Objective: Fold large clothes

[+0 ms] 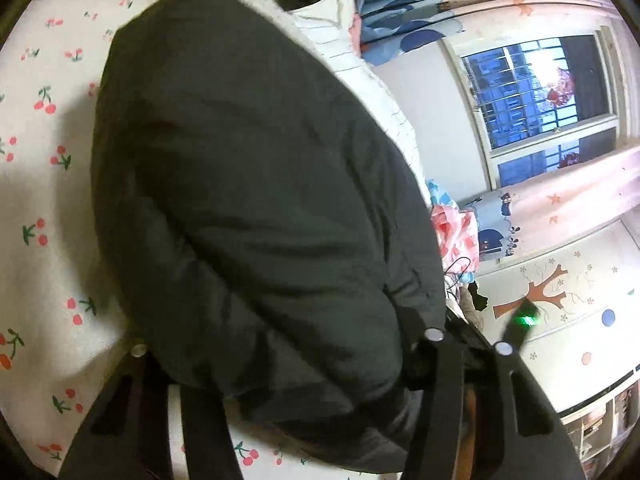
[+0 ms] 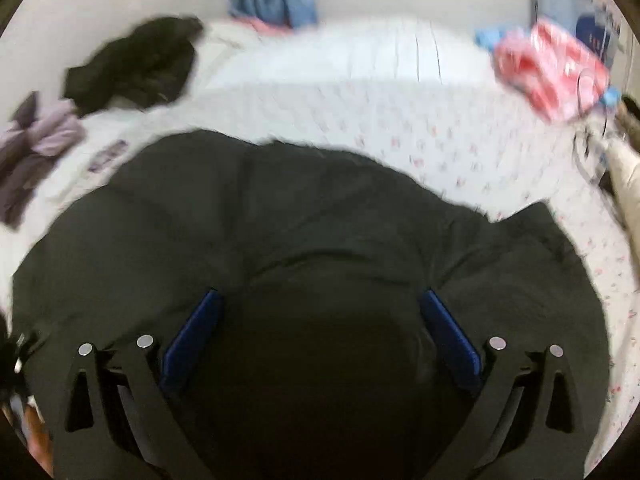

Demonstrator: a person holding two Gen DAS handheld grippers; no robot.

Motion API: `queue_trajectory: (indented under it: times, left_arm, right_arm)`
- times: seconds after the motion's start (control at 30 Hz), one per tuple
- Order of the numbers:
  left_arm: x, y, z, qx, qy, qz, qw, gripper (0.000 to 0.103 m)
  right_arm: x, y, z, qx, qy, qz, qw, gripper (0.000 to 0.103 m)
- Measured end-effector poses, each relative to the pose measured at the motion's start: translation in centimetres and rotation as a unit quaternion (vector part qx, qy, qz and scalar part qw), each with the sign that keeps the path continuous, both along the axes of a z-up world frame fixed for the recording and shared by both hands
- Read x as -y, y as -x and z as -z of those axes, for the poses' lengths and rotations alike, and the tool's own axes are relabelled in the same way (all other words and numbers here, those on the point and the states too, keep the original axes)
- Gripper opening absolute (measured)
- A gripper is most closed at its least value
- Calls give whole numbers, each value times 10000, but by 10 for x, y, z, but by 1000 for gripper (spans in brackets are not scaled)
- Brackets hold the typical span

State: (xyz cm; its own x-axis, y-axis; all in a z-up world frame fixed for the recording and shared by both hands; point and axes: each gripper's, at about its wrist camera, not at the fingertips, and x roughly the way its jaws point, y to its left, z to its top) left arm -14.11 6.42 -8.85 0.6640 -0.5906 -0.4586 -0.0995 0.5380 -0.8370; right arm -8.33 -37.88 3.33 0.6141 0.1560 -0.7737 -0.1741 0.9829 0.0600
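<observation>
The dark padded coat (image 2: 312,232) lay bunched mid-bed on the cherry-print sheet (image 1: 44,184); right gripper (image 2: 320,336) stood apart astride a thick bulge; left gripper (image 1: 304,360) was buried, state untellable; slippery bulk might spring loose, undoing the fold.

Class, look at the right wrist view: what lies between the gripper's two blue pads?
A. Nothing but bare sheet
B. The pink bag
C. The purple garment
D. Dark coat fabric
D: the dark coat bulges up between the blue pads of the right gripper, whose jaws stand wide apart.
</observation>
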Motion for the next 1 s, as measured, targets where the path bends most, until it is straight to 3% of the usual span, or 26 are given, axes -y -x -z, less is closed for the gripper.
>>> queue_trajectory:
  times: [0.1, 0.17, 0.2, 0.3, 0.4, 0.47, 0.53, 0.63, 0.73, 0.8, 0.83, 0.9, 1.0]
  left_arm:
    - [5, -1, 2, -59, 18, 12, 10000, 54]
    - [-2, -3, 6, -274, 247, -167, 9992, 56]
    - [-12, -1, 10, -390, 539, -362, 9971, 59]
    - [-21, -4, 20, -556, 834, -464, 9939, 62]
    - [-11, -6, 15, -432, 609, -341, 9966, 61]
    - [-5, -7, 4, -246, 507, -290, 9980, 49]
    - [-3, -6, -2, -117, 323, -225, 9992, 42]
    - [-1, -6, -2, -107, 245, -176, 9995, 40]
    - [0, -6, -5, -164, 189, -188, 9995, 40]
    - [0, -9, -5, -231, 250, -247, 9991, 49]
    - [-3, -9, 0, -333, 350, -376, 9981, 53]
    - [-4, -5, 5, -482, 562, -529, 9959, 61]
    - [-4, -4, -1, -453, 466, -561, 9963, 61]
  right_arm:
    - [-18, 7, 22, -232, 630, -384, 9970, 97]
    - [-15, 5, 23, -315, 557, -375, 9972, 97]
    - [-11, 6, 17, -298, 413, -297, 9983, 97]
    - [-8, 23, 3, 142, 204, -350, 9991, 97]
    - [-22, 21, 29, -287, 656, -608, 9956, 97]
    - [-18, 23, 21, -230, 507, -493, 9972, 97]
    - [-16, 36, 7, 152, 231, -438, 9987, 97]
    - [-30, 33, 33, -212, 604, -609, 9961, 97]
    - [-29, 36, 22, -106, 401, -500, 9979, 97]
    - [-26, 51, 5, 300, 191, -472, 9983, 97]
    - [-27, 52, 7, 289, 258, -509, 9980, 97]
    - [-43, 47, 35, -192, 732, -766, 9942, 97]
    - [-42, 55, 21, -11, 574, -689, 9960, 97]
